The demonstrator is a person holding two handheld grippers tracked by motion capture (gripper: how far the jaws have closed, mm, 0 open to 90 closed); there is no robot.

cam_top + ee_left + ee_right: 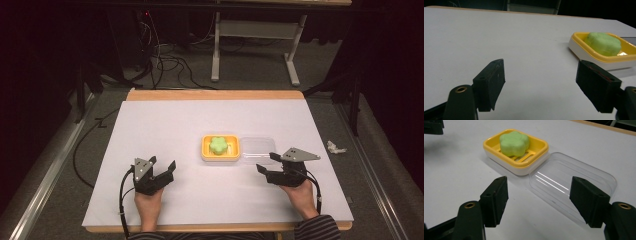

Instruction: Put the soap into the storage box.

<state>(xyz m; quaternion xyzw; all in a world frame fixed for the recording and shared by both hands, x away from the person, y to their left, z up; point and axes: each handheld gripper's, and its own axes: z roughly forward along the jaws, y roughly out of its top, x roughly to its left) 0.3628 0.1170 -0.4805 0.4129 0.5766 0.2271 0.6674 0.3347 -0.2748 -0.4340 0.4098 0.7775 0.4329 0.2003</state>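
Observation:
A yellow soap dish [220, 156] with a white base sits near the middle of the white table; a green flower-shaped soap [218, 145] lies in it. A clear plastic lid [258, 150] lies flat on the table, touching the dish's right side. My left gripper [164, 166] rests open left of the dish, nothing between its jaws. My right gripper [267, 162] is open just in front of the lid. The left gripper view has the dish [584, 51] and soap [603, 43] at right. The right gripper view has the dish [499, 148], soap [514, 143] and lid [571, 185] ahead.
The white table sheet [165, 125] has wooden edges at front and back. A crumpled white scrap [335, 147] lies on the floor off the right edge. Cables [165, 60] and a white table frame [255, 35] stand beyond the far edge.

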